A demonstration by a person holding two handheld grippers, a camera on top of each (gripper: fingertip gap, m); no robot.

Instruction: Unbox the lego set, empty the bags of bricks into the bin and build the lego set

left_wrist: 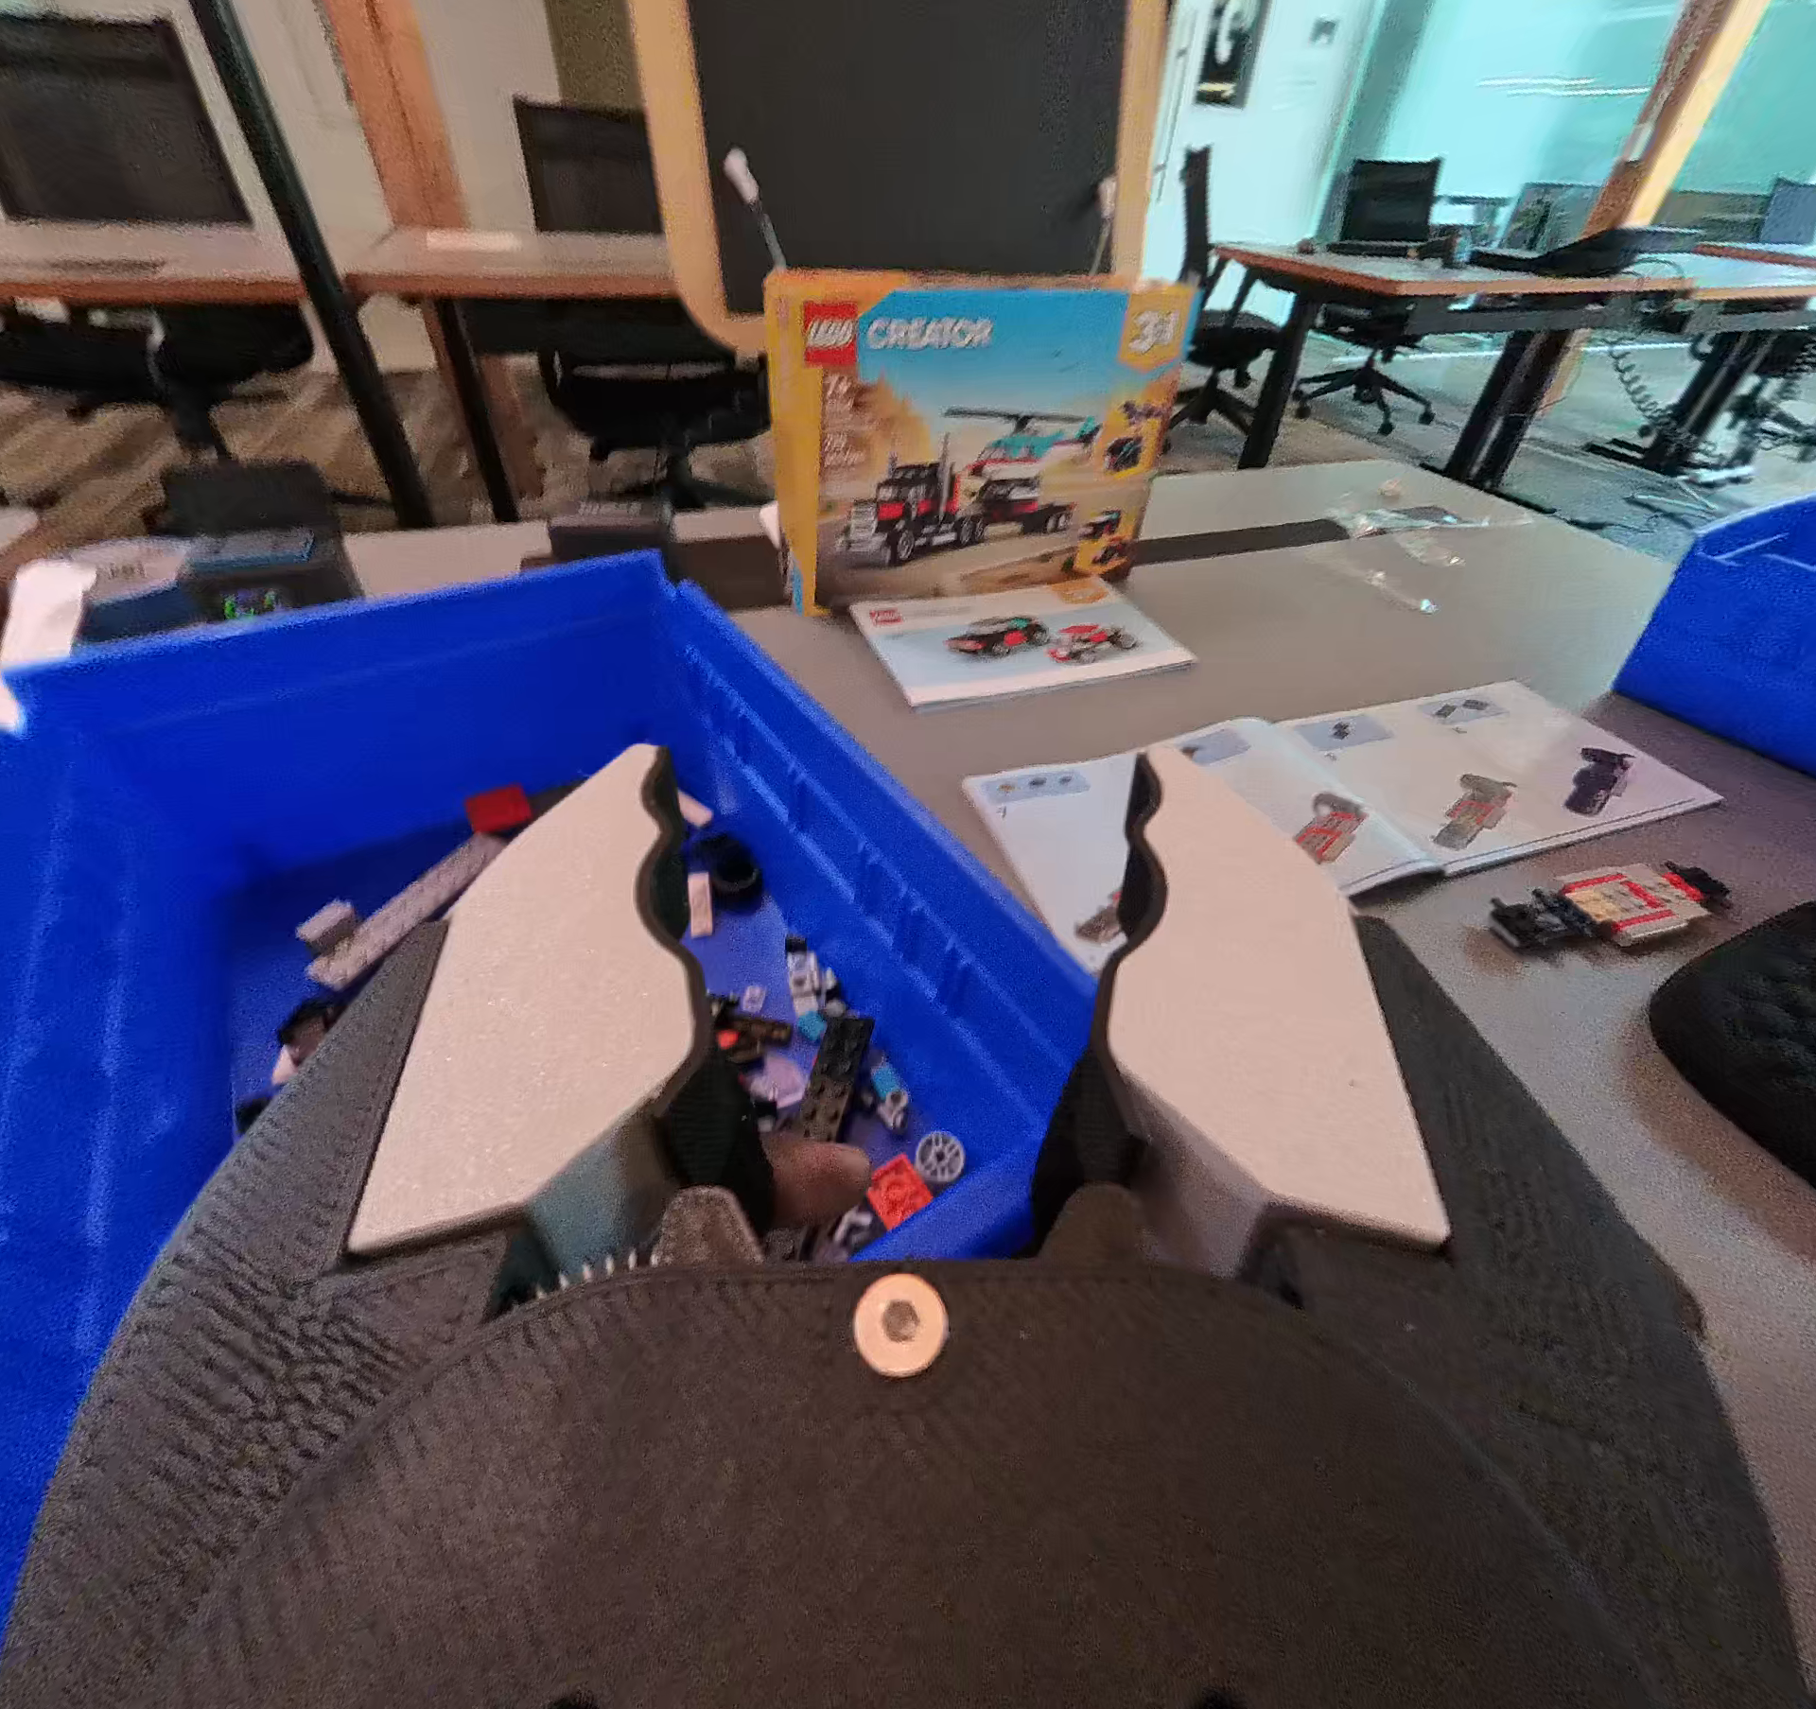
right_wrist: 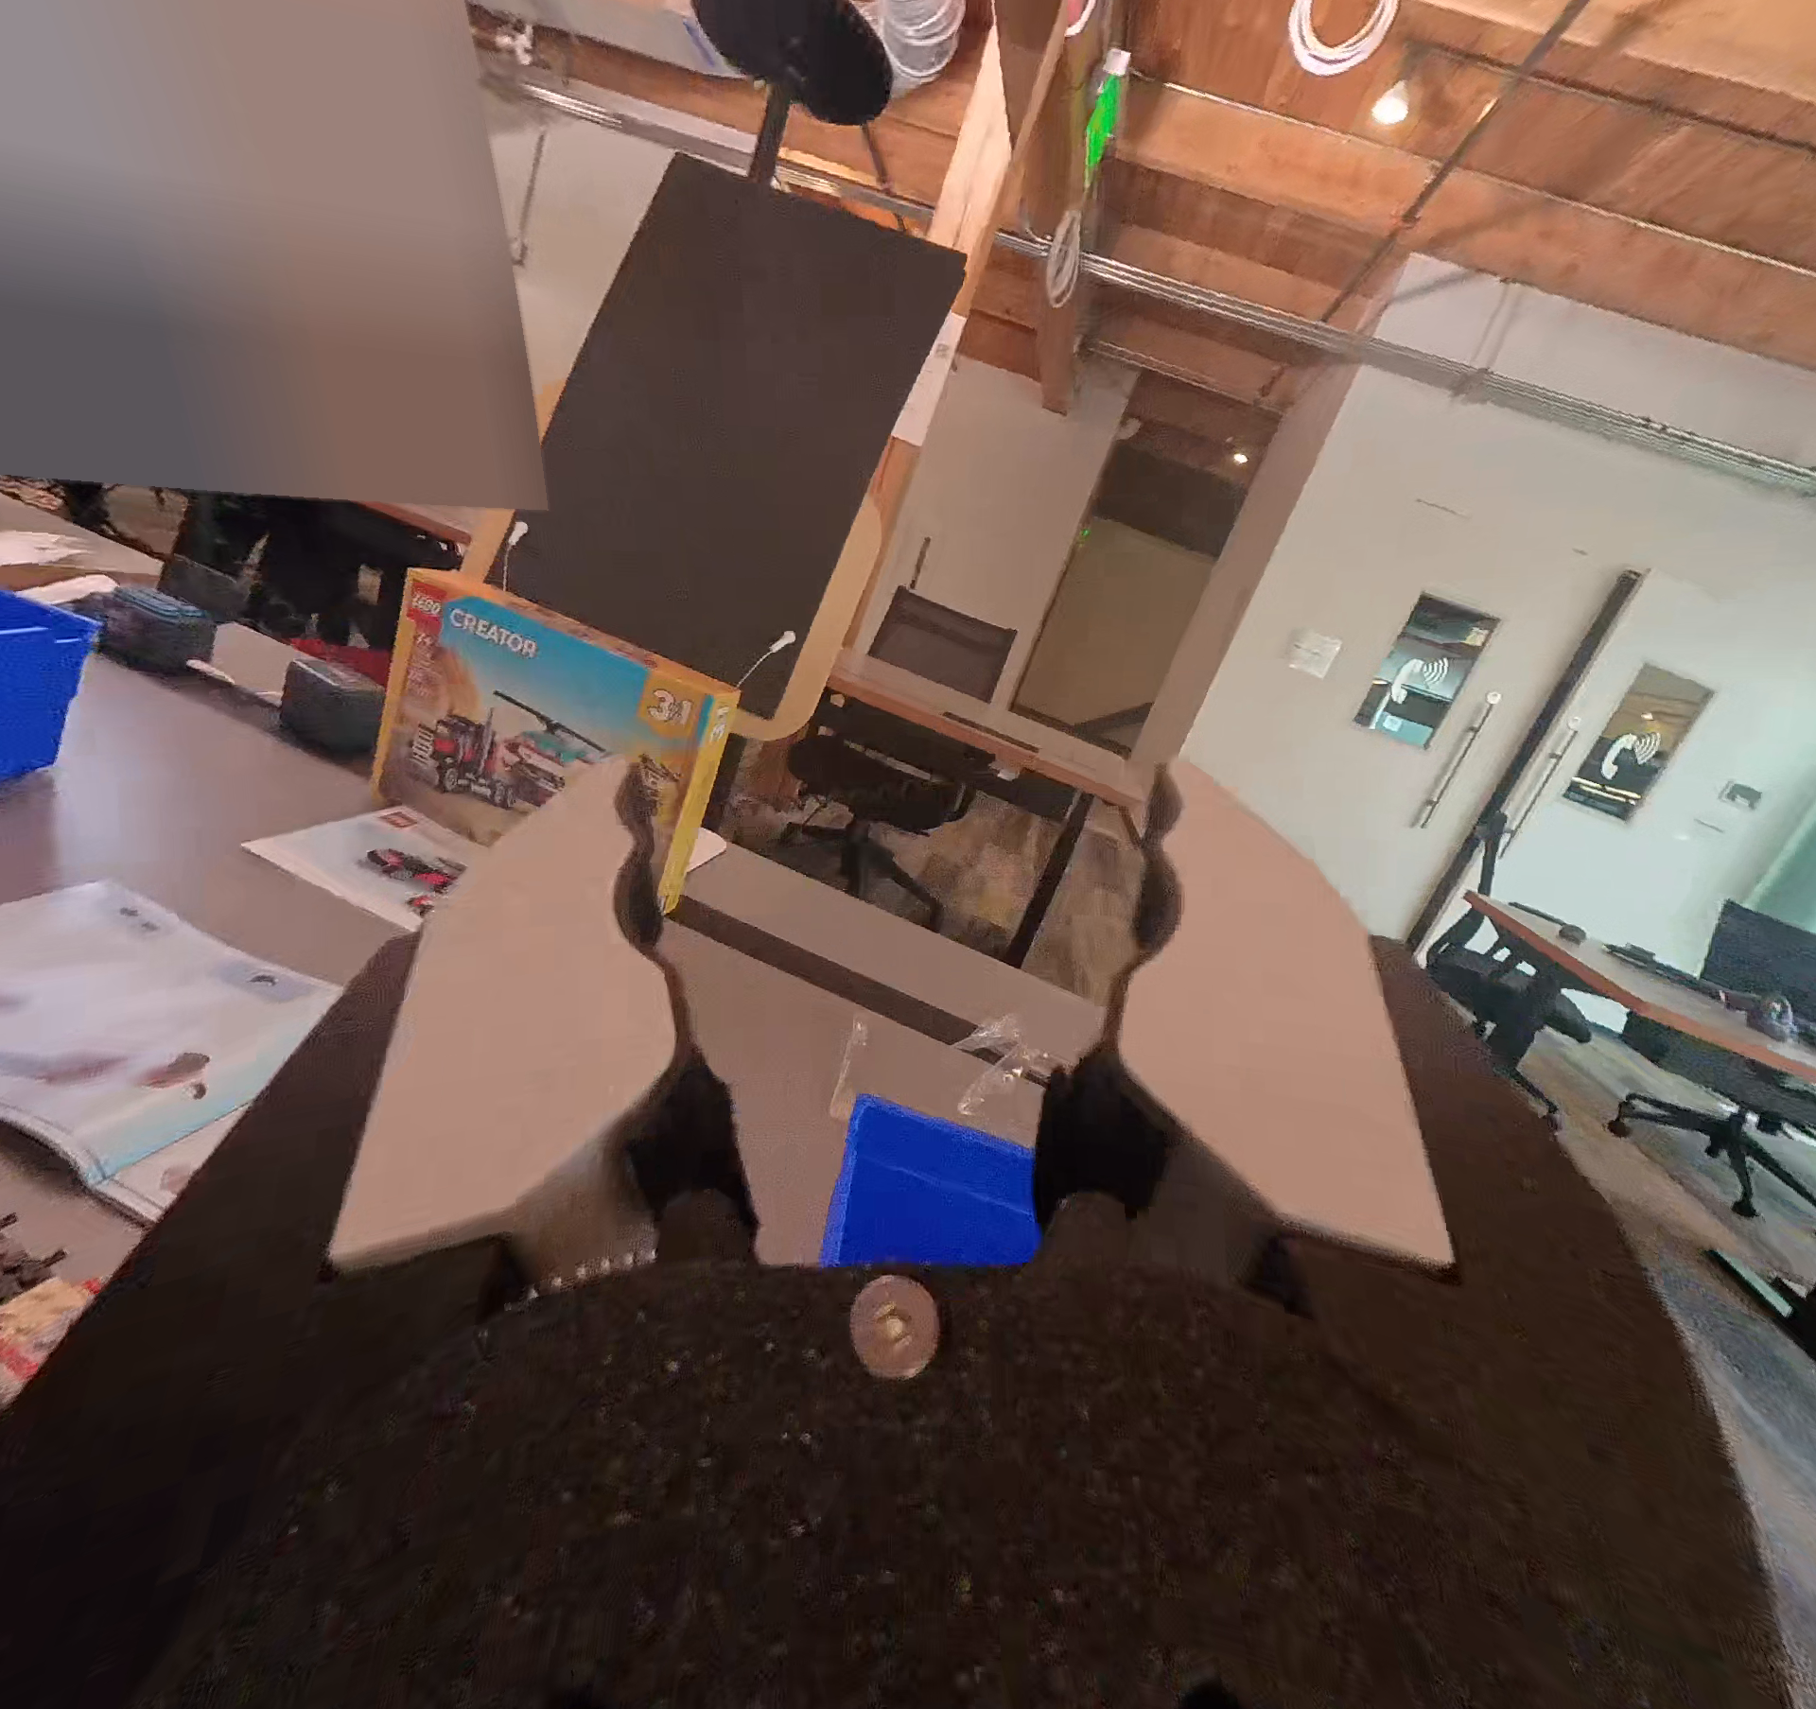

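Note:
My left gripper point(left_wrist: 899, 777) is open and empty, held above the right side of a blue bin point(left_wrist: 295, 728) that holds several loose bricks point(left_wrist: 835, 1072). The lego box point(left_wrist: 973, 434) stands upright at the back of the grey table. An open instruction booklet point(left_wrist: 1376, 797) lies right of the bin, with a small partly built model point(left_wrist: 1612, 905) beside it. My right gripper point(right_wrist: 889, 797) is open and empty, tilted up above the table. The box point(right_wrist: 550, 709) and open booklet point(right_wrist: 128, 1023) show at its left.
A closed booklet point(left_wrist: 1022, 640) lies in front of the box. A second blue bin point(left_wrist: 1739, 630) sits at the right, also below my right gripper point(right_wrist: 924, 1180). Empty clear bags point(left_wrist: 1395, 542) lie at the far right. Office desks and chairs stand beyond. From the right gripper's tips to the small partly built model point(left_wrist: 1612, 905) is close to 30 cm.

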